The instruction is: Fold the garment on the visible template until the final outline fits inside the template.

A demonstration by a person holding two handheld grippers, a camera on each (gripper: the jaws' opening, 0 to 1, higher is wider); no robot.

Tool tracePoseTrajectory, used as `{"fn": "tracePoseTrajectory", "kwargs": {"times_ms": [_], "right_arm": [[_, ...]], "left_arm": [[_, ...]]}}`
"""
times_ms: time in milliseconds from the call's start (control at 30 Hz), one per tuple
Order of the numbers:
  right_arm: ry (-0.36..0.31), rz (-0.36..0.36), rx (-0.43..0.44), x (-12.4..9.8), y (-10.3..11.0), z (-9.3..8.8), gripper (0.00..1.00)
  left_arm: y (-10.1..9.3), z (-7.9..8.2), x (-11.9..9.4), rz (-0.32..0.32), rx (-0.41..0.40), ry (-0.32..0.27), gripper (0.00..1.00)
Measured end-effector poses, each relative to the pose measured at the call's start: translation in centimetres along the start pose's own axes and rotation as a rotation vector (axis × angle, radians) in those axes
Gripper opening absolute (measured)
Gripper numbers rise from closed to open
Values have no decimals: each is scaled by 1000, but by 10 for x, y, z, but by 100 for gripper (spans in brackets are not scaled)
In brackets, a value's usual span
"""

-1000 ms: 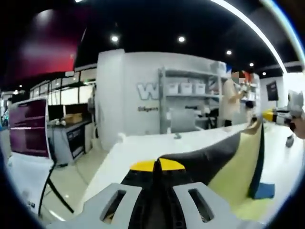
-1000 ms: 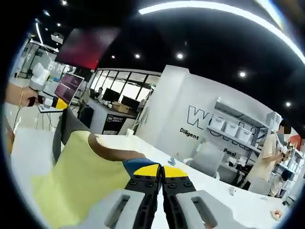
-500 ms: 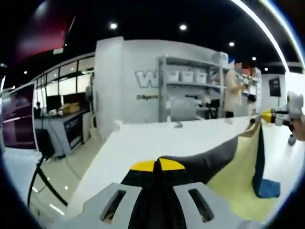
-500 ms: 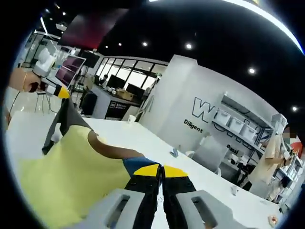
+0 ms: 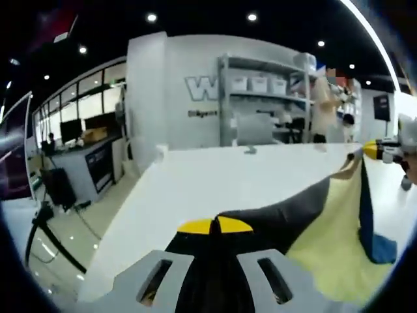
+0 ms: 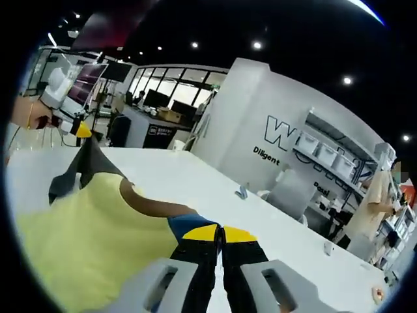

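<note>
Yellow cloth garment (image 6: 85, 228) with dark grey and blue trim hangs stretched above white table (image 5: 215, 179), lower frame. Left gripper (image 5: 215, 226) and right gripper (image 6: 220, 233) each pinch a corner. Risk: uneven pull, corner slips, misses template.

Two close, low views along the table (image 5: 215, 179), toward shared shelving (image 5: 260, 104).

— What's behind the long white table (image 5: 215, 176)?

— A white wall (image 6: 260, 124) with big grey lettering, and open shelving (image 5: 260, 98) holding white bins.

— And the light?

— Small round spots (image 5: 251, 17) in a black ceiling. To one side, glass partitions (image 6: 166, 98), with a dark counter (image 5: 85, 169) in front and a pale, glossy floor (image 5: 98, 235).
</note>
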State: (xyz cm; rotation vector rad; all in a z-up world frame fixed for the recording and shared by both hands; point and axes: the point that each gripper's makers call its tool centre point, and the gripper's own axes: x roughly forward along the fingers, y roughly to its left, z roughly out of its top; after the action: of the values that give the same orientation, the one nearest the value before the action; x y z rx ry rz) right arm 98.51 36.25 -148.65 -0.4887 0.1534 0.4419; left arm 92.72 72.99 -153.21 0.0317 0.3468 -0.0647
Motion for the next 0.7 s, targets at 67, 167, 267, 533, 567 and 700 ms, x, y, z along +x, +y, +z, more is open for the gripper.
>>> {"fn": "tracePoseTrajectory", "kwargs": {"times_ms": [67, 167, 267, 533, 567, 700], "right_arm": [[14, 0, 8, 6, -1, -3, 0], [29, 11, 34, 16, 0, -9, 0], [4, 6, 48, 12, -3, -4, 0], [17, -5, 72, 7, -11, -10, 0], [17, -4, 71, 6, -11, -10, 0], [32, 8, 73, -6, -8, -16, 0]], "left_arm": [[0, -1, 6, -14, -14, -8, 0], [-1, 0, 8, -13, -20, -17, 0], [-6, 4, 6, -11, -5, -43, 0], [-4, 8, 3, -22, -6, -67, 0], [-4, 9, 3, -21, -7, -68, 0], [-4, 10, -9, -11, -7, -68, 0]]}}
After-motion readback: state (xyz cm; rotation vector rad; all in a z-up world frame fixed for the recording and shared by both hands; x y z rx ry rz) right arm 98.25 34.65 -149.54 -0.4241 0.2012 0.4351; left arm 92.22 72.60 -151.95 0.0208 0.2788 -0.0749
